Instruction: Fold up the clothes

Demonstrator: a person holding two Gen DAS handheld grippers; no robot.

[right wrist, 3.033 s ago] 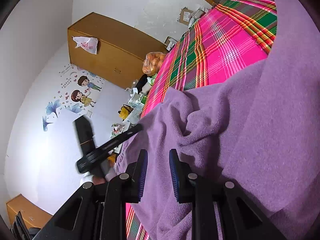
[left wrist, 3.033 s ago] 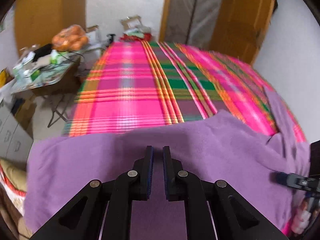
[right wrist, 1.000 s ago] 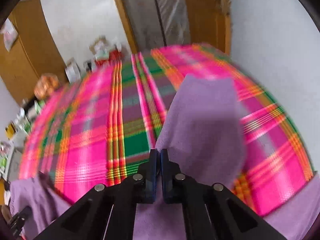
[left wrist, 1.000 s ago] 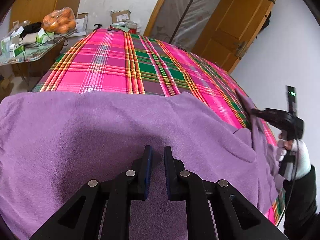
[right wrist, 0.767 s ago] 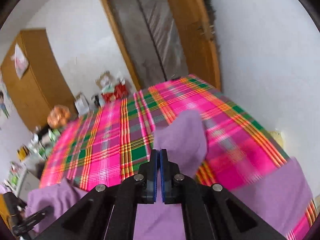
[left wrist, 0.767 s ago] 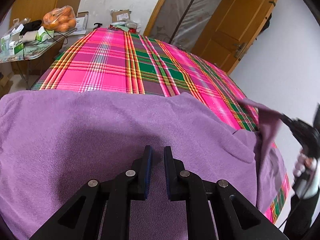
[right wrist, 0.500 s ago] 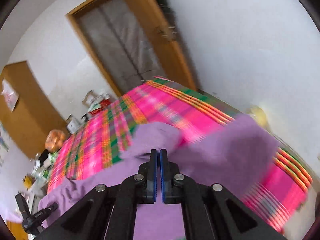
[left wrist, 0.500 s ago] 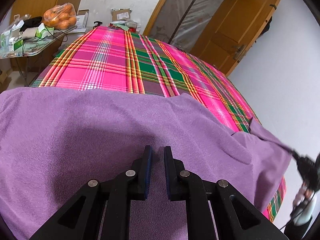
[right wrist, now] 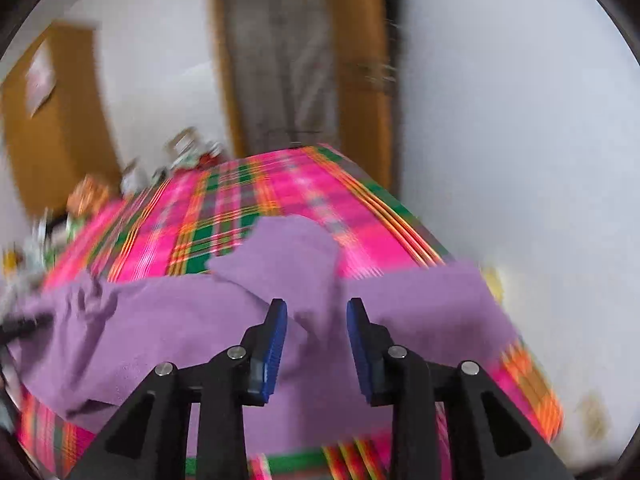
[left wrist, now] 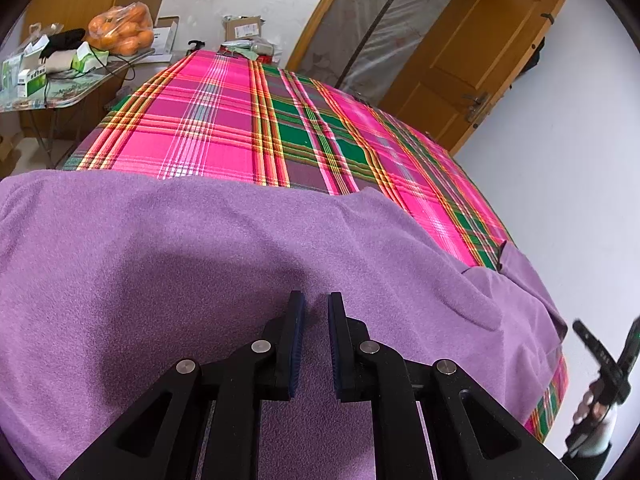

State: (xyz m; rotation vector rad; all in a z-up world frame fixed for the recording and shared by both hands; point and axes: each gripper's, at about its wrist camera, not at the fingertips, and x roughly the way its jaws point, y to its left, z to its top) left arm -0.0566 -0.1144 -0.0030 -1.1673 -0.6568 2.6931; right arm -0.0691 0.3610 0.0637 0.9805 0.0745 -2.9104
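Note:
A purple fleece garment [left wrist: 200,248] lies spread over the near part of a pink and green plaid bed cover [left wrist: 240,128]. My left gripper [left wrist: 316,304] sits low over the garment's middle. Its jaws stand almost together, with purple showing in the narrow gap, and I cannot tell whether the pads pinch the fleece. In the blurred right wrist view my right gripper [right wrist: 316,308] is at the garment's right end and its jaws are opening. A loose purple flap [right wrist: 292,256] lies just ahead and between the blue pads [right wrist: 276,332], which do not press on it.
A folding table with a bag of oranges [left wrist: 120,32] and boxes stands left of the bed. A wooden door [left wrist: 480,52] and a white wall close off the right side. A hand [left wrist: 592,412] on the right gripper shows past the bed's right edge. A wardrobe [right wrist: 52,120] stands at the far left.
My right gripper carried the purple flap out to the right past the bed's edge, then let go as its jaws parted. The garment's right side now lies flatter. My left gripper stayed put.

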